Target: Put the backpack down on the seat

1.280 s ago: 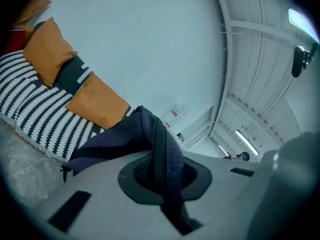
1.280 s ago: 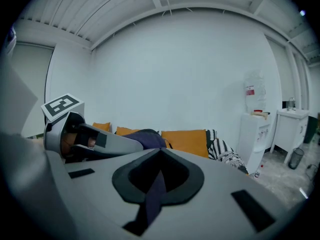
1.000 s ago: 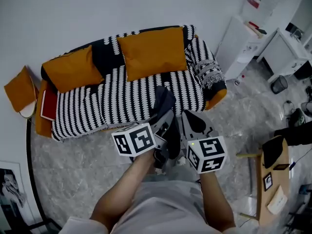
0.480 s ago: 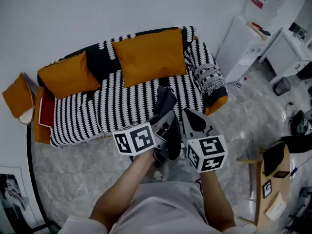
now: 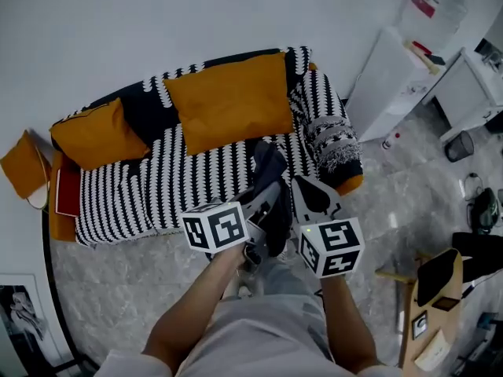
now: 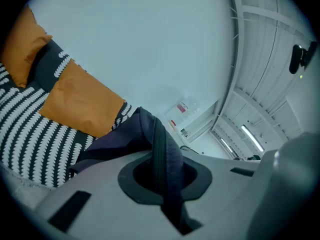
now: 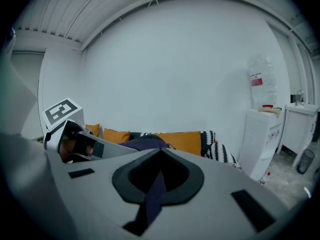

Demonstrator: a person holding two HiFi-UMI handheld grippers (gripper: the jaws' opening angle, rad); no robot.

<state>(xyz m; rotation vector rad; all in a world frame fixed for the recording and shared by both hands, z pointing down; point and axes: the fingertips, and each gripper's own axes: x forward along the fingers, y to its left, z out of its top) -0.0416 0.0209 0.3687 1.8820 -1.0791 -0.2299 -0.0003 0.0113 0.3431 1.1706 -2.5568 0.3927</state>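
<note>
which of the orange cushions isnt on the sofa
The far-left cushion, propped by the wall past the sofa's end. The big cushion and the smaller cushion both lean on its backrest.

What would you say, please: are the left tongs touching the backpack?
Touching. The left gripper view shows the left tongs shut on the backpack strap.

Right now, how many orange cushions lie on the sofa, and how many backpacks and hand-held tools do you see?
Orange cushions on the sofa: 2
Backpack: 1
Tools, left tool and right tool: 2
Total: 5
</note>
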